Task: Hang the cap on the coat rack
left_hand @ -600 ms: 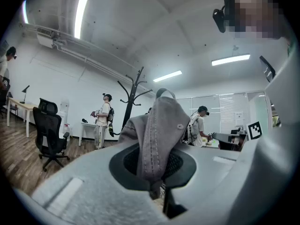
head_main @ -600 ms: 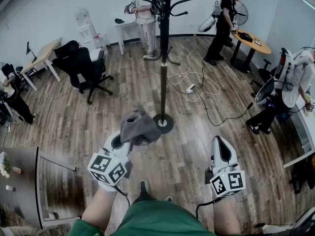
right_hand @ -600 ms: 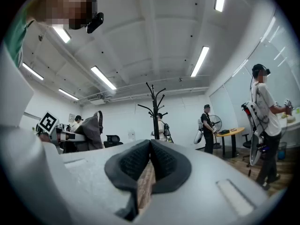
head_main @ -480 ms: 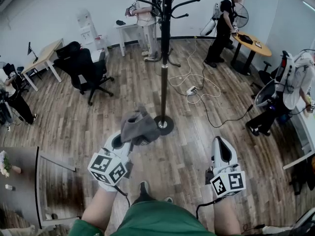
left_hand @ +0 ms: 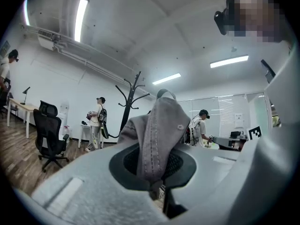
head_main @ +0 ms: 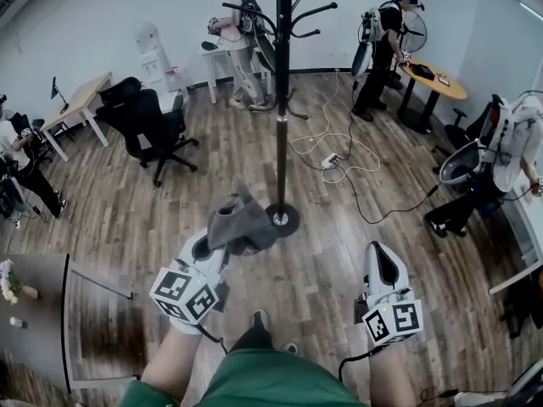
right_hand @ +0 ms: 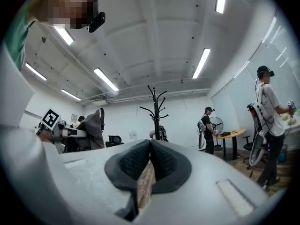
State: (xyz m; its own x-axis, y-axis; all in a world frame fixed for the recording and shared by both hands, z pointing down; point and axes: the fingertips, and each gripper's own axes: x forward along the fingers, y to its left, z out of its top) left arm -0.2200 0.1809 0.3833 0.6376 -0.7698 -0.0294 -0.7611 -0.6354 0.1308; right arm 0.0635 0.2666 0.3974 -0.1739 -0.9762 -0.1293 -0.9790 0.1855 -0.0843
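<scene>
The grey cap [head_main: 242, 223] is not yet on the coat rack [head_main: 281, 100]. It is carried in the air by the left gripper [head_main: 227, 242], in front of the person and low, near the level of the rack's round base [head_main: 282, 219]. The rack stands on the wooden floor [head_main: 212, 176], in the open middle and far from the floor's edges, and its hooks [head_main: 307, 13] are high above the cap.

In the left gripper view the jaws are closed tightly on a fold of the cap's cloth [left_hand: 157, 139], so the pads pinch only a narrow part. The rest of the cap rises above the jaws, and a small loop [left_hand: 166, 94] is free on top. I think it is held like this so that the open part can slip over a hook. This gripper points level toward the rack [left_hand: 132, 95], which suggests an approach.

The right gripper [head_main: 383, 265] is held low at the person's right side, well apart from the cap. Its jaws are pressed together with nothing between them; only a thin strip of floor shows below the pads [right_hand: 165, 163]. It probably waits out of the way.
</scene>
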